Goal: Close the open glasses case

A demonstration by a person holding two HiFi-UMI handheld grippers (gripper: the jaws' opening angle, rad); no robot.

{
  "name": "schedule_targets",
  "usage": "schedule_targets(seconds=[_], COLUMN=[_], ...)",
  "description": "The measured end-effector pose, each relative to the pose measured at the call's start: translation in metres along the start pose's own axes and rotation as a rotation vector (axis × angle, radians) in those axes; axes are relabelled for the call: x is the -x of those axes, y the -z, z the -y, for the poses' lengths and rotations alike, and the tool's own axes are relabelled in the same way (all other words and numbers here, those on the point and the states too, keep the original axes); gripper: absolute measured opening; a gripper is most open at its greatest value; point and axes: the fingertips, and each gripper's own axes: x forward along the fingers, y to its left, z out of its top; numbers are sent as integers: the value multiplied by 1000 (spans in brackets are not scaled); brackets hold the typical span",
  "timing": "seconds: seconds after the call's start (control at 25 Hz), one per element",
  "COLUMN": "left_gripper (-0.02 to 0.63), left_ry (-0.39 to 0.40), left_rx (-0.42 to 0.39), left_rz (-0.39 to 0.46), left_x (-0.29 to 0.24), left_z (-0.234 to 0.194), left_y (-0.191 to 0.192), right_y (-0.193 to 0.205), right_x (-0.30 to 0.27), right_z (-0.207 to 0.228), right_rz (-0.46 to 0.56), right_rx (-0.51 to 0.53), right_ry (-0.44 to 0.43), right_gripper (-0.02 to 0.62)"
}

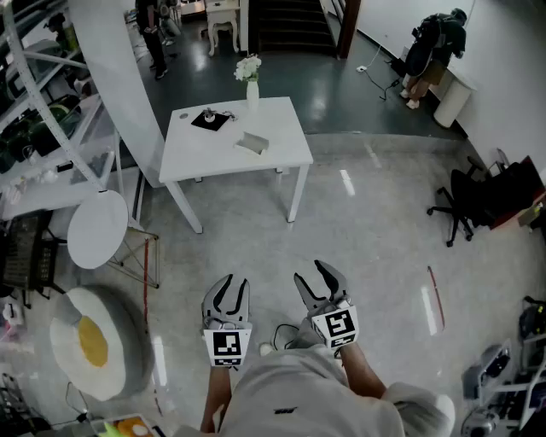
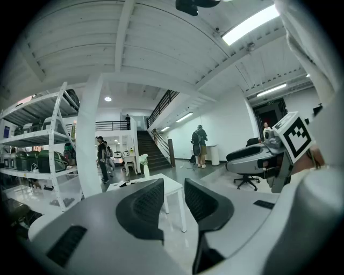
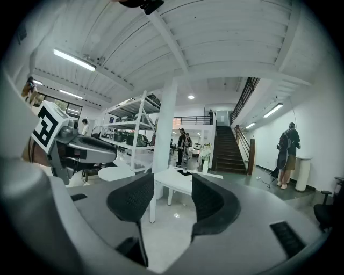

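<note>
Grey claws hung close to the body, both spread and empty: left claw point(image 1: 232, 285), right claw point(image 1: 312, 276). Well ahead stood the white counter point(image 1: 286, 158). The pale thing on it, probably the glasses case point(image 1: 252, 142), lay slightly nearer the left claw.

Big open room, loads of random stuff

A white rectangular table point(image 1: 281, 136) stood out on the glossy grey floor point(image 1: 375, 222) with a white vase of white flowers point(image 1: 251, 85) at its far edge. A thick white pillar point(image 1: 119, 77) was just left of it. Nearer on the left sat a small round white side table point(image 1: 96, 229) and a fried-egg-shaped cushion point(image 1: 90, 341). A black office chair point(image 1: 467, 196) was off to the right, and a dark staircase point(image 1: 290, 24) and a person in dark clothes point(image 1: 433, 47) were at the back.
</note>
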Motion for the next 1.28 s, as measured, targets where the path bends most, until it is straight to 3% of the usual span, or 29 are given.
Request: schedule_targets(seconds=[0.2, 0.48, 1.28], left_gripper=[146, 161, 160], left_ry=[-5, -17, -35], left_rx=[-3, 12, 6], left_rz=[2, -3, -51], left_x=[1, -26, -192], left_z=[-10, -19, -46], left_y=[-3, 0, -7], right_y=[2, 2, 4], right_x=[-3, -28, -161], right_z=[-11, 8, 120], right_rz=[-3, 2, -23], right_rx=[-16, -12, -50], right_ry=[-5, 5, -56], right_gripper=[224, 224, 219])
